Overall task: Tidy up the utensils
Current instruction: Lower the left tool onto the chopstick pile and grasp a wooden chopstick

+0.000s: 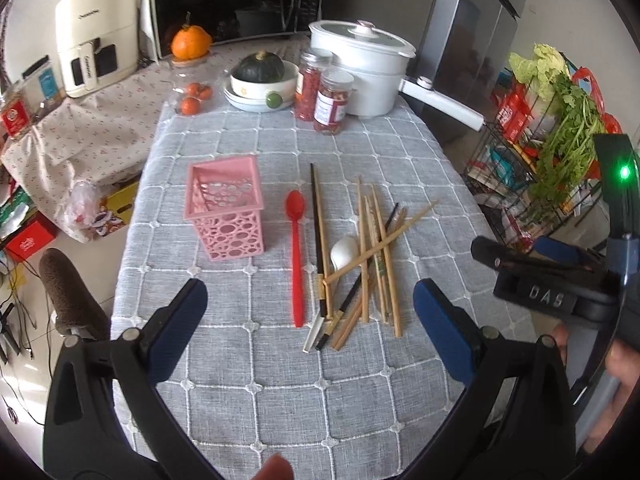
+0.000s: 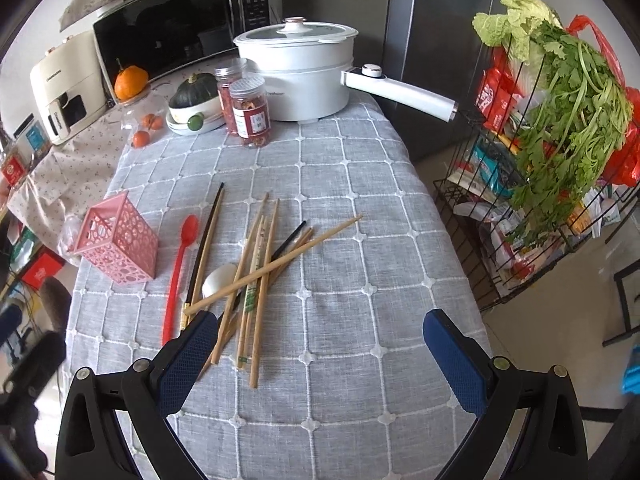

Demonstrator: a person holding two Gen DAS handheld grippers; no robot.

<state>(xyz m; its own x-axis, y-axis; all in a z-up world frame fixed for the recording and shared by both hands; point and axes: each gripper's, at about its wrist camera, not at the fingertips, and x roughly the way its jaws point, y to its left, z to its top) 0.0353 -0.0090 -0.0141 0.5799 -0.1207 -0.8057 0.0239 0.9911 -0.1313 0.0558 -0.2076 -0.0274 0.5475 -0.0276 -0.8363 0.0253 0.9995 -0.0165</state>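
A pink perforated holder (image 1: pixel 225 209) stands empty on the grey checked tablecloth (image 1: pixel 248 384); it also shows at the left of the right wrist view (image 2: pixel 120 245). A red spoon (image 1: pixel 296 256) (image 2: pixel 181 270) lies to its right. Beside it are a dark-and-wood chopstick pair (image 1: pixel 319 236), a white spoon (image 1: pixel 344 253) (image 2: pixel 218 278) and a crossed pile of several wooden chopsticks (image 1: pixel 378 256) (image 2: pixel 260 268). My left gripper (image 1: pixel 310 304) is open and empty above the near ends of the utensils. My right gripper (image 2: pixel 320 340) is open and empty, its left finger (image 2: pixel 192 352) over the chopstick ends.
At the table's far end stand a white pot (image 1: pixel 360 68) with a long handle (image 2: pixel 400 90), two red-filled jars (image 1: pixel 326 96), a bowl with a green squash (image 1: pixel 262 80) and small oranges (image 1: pixel 194 98). A wire rack with greens (image 2: pixel 560 140) stands right of the table.
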